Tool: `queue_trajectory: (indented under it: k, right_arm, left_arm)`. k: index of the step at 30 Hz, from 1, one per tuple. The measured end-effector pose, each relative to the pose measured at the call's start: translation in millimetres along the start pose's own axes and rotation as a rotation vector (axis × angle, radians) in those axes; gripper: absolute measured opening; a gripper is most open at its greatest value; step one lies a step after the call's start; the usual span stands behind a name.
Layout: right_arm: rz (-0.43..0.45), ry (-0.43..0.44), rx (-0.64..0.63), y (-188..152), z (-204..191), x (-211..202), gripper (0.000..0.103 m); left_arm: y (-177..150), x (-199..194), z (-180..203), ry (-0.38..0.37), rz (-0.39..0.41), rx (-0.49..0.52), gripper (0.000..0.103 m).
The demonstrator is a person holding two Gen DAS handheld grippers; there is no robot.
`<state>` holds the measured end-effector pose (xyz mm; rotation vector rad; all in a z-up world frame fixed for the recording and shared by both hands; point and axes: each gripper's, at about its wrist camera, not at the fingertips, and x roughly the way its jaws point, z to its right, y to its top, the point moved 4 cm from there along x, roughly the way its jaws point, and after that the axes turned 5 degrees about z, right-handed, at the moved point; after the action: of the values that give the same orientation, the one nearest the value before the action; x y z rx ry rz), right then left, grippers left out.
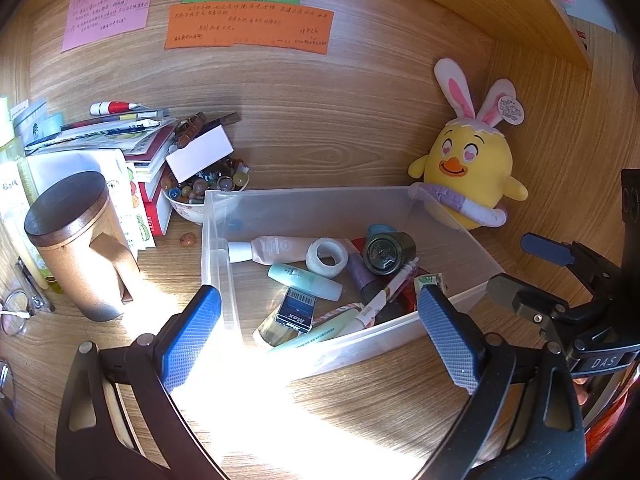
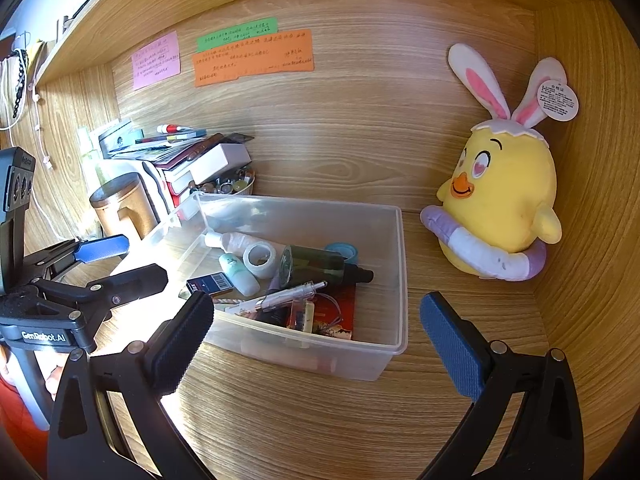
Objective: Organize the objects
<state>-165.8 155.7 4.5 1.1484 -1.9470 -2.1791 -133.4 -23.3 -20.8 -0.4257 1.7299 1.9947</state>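
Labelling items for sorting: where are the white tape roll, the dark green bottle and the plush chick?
white tape roll [image 1: 327,258]: left wrist view, ring wall.
dark green bottle [image 2: 316,265]: right wrist view, body.
plush chick [image 2: 508,200]: right wrist view, belly.

Clear bin [image 2: 394,280] of toiletries beside yellow chick plush [image 2: 504,208].

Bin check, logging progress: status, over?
Left gripper open, right gripper open, both empty. Clear bin holds small items. Plush chick beside it, nothing blocking.

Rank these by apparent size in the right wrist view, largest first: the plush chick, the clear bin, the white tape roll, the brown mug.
1. clear bin
2. plush chick
3. brown mug
4. white tape roll
The mug stands farther back, so it may look smaller than it is.
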Motion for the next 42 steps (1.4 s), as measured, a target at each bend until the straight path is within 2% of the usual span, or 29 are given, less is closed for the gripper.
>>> queue_trajectory:
  k: [42]
  right_arm:
    - [-0.011, 0.017, -0.036, -2, -11, 3, 0.103]
  left_arm:
    - [-3, -7, 6, -0.018, -0.004, 0.026, 0.1]
